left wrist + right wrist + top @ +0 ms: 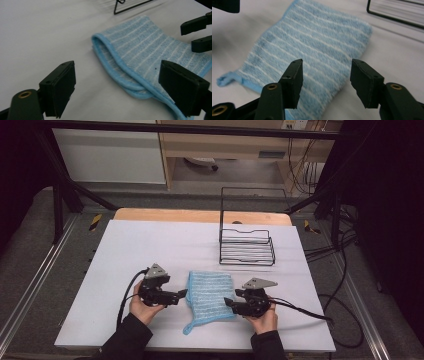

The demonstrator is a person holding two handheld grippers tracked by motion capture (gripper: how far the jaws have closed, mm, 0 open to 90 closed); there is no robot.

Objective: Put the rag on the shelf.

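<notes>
Folded blue cloth lay on the table between two spread, empty grippers.

The left gripper (181,295) stood just off the near-left edge of the blue striped cloth (210,295), its jaws wide apart with nothing between them; the right gripper (229,303) faced it from the opposite edge, its jaws also parted over the cloth without pressing on it. The cloth's long axis ran away from the person toward the wire rack (247,247), with its tail corner pointing back toward them. To grip well, each gripper would probably need to come in low and catch all the layers at its own edge.
</notes>
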